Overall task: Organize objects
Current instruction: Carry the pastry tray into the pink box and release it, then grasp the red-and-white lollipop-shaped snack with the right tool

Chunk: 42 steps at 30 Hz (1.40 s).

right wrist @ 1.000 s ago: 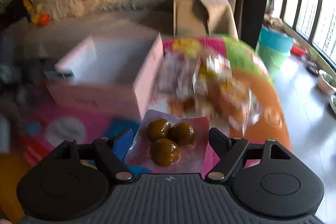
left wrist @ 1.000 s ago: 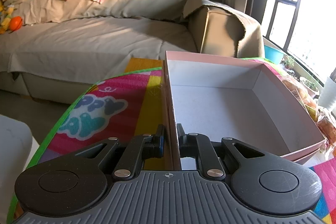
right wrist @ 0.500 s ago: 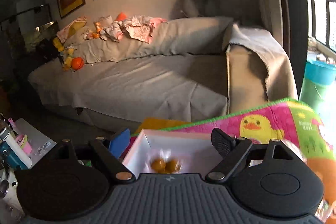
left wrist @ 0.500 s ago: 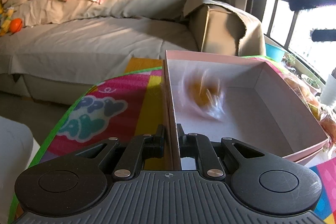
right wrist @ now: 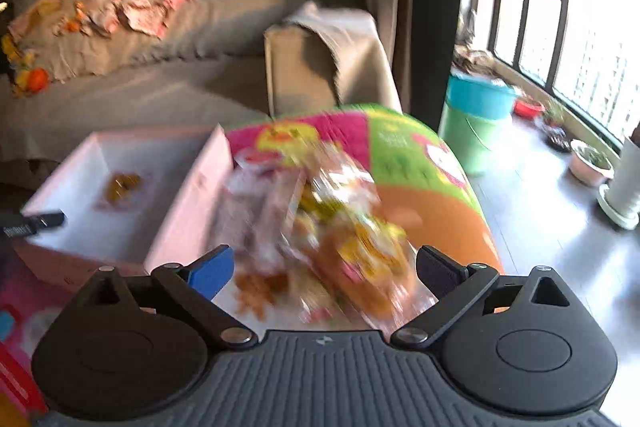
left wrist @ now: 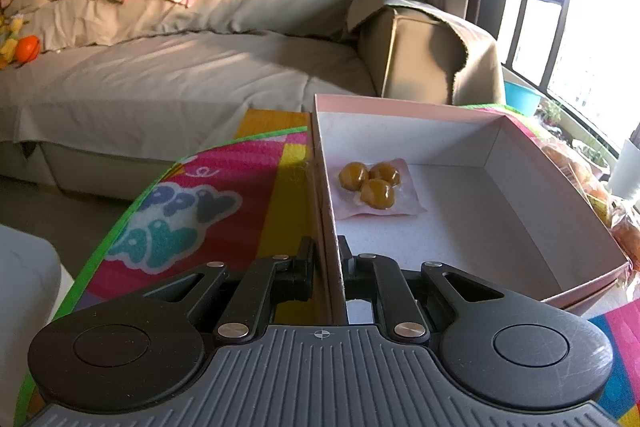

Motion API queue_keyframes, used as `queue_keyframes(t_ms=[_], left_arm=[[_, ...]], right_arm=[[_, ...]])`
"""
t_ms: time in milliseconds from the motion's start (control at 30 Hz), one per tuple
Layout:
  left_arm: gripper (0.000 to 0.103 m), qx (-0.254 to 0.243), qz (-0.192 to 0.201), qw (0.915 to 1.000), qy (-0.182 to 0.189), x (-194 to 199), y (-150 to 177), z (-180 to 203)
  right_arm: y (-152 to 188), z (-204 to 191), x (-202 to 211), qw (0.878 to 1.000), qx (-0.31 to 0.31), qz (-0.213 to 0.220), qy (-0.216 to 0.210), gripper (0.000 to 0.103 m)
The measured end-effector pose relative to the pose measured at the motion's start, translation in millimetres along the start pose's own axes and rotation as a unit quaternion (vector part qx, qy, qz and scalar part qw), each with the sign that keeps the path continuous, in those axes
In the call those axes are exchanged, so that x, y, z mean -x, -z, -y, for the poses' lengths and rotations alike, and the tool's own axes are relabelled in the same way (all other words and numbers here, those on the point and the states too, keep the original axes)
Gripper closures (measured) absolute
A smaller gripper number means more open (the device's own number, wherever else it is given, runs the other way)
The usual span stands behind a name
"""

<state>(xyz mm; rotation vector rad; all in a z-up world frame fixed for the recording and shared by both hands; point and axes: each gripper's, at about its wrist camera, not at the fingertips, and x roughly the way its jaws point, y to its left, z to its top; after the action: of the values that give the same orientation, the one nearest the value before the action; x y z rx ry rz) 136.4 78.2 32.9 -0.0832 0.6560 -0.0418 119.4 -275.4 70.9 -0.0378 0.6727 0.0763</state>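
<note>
Two hand-held grippers work over a bright play mat [left wrist: 208, 203]. Left gripper [left wrist: 325, 263] is clamped narrow on the near side wall of a shallow pink box [left wrist: 520, 203], one finger outside the wall and one inside, steadying it. Ahead of those fingers, on the box floor close to the gripped wall, lies a clear packet of three brown sweets [left wrist: 374, 187].

Right gripper [right wrist: 325, 269] holds nothing; its jaws are spreading wide above a blurred heap of wrapped snack packets [right wrist: 340, 227] lying just beyond its fingertips, to the right of the box [right wrist: 188, 195].

To do this well, I would settle the right gripper until it is steady, straddle one packet only, and close on the packet's body, not a loose edge of wrapper, while the left keeps the box from sliding.

Only the right view shows the heap clearly, plus a blue-and-green bin [right wrist: 476, 123] further off. Only the left view shows the sweets sharply and the grip on the wall.
</note>
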Motion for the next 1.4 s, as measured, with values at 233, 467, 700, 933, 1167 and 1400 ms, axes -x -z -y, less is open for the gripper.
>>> queue_keyframes(t_ms=[233,467,700,933,1167,1400], left_arm=[[0.091,0.001,-0.003,1.0000,-0.002,1,-1,0],[0.091,0.003,-0.001,1.0000,-0.004,2,1,1],[0.091,0.002,-0.002,1.0000,-0.005,2,1,1],[0.090,-0.002,-0.003,1.0000,-0.004,4,3,1],[0.090,-0.001,-0.004,1.0000,0.000,4,1,1],[0.089,0.005,0.001,1.0000,0.003,4,3,0]], right_arm=[[13,7,-10,1.000,-0.015,-0.010,0.010,0.004],[7,7,-16,1.000,0.010,0.001,0.021,0.003],[-66,-5,-49,0.997,-0.014,-0.011,-0.079,0.004],[-157,-33,-176,0.991,-0.063,-0.094,-0.072,0.009],[-155,-76,-258,0.984,-0.010,-0.172,-0.040,0.060],[-138,-46,-231,0.980,-0.015,-0.191,-0.056,0.074]])
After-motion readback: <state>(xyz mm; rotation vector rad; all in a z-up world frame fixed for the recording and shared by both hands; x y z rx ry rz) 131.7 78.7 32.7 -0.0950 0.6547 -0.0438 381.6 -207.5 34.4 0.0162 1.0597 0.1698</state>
